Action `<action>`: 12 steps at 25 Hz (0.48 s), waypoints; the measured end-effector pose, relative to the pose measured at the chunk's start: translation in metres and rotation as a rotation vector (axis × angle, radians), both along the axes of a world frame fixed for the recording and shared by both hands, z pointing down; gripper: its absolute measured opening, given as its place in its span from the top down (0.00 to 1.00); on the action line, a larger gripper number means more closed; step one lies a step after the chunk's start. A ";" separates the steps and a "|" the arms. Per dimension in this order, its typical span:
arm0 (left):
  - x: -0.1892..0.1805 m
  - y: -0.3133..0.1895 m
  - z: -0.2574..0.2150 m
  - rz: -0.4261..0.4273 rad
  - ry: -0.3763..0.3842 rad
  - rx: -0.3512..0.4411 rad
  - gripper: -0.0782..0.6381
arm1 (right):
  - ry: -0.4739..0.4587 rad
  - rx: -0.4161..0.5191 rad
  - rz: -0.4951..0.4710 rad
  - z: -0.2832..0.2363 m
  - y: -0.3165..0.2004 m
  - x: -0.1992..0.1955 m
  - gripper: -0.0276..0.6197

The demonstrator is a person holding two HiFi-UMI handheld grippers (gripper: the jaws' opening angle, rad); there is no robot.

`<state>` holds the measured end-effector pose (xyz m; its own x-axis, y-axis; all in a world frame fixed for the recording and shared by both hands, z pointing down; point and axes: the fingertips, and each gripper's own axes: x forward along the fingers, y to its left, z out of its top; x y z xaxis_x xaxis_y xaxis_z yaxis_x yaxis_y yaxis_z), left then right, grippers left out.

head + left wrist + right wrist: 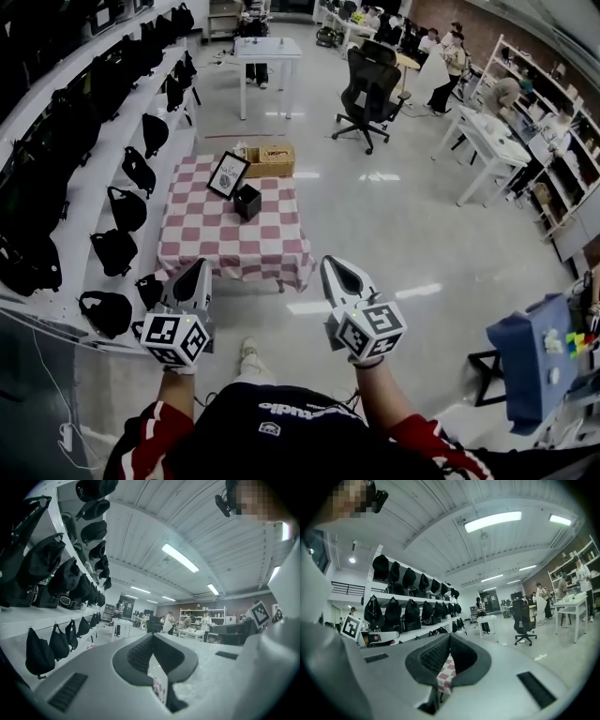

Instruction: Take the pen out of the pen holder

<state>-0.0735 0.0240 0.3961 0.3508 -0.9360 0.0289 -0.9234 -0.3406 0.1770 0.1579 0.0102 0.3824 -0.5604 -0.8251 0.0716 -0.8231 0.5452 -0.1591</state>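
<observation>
Left gripper [201,266] and right gripper [331,263] are held out level on the near side of the table [202,255], well short of it; both are pressed together at the tips with nothing between; the left gripper view shows pads meeting with only floor and a sliver of checked cloth past them; the right gripper view shows the same, with cloth through the slot under the tips.

On the table, about mid-width and toward the far half, sits the holder [247,201], a small black open box; the frame [228,174] leans just behind it to the left; the basket [272,159] is at the table's far edge; bag shelves [112,202] run along the table's left; a chair [368,92] stands well beyond the table to the right.

Pen: too small and dark to make out; by the task it is in the holder; if so it likely stands near upright, long axis vertical, free end up; cannot confirm tilt or which end is up.

Step in hand looks like the approach, nothing gripped yet. To do it well: close on the table square-on; spread one gripper before reaching the holder; come over the holder's mouth, pinch the pen's shaft above the rim, lift straight along its axis so the holder does not tip or drag; the other gripper can steady the holder's wall; keep clear of the frame just behind, which could topple easily.
</observation>
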 end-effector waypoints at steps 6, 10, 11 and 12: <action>-0.027 -0.044 -0.006 -0.021 0.005 0.003 0.89 | 0.006 -0.001 -0.026 -0.005 -0.051 -0.027 0.96; -0.042 -0.076 -0.004 -0.015 0.005 -0.002 0.89 | 0.005 0.008 -0.031 -0.013 -0.083 -0.043 0.96; -0.045 -0.085 -0.004 -0.010 0.005 -0.004 0.89 | 0.005 0.009 -0.028 -0.015 -0.091 -0.046 0.96; -0.048 -0.094 -0.005 -0.005 0.004 -0.004 0.89 | 0.005 0.010 -0.024 -0.018 -0.098 -0.049 0.96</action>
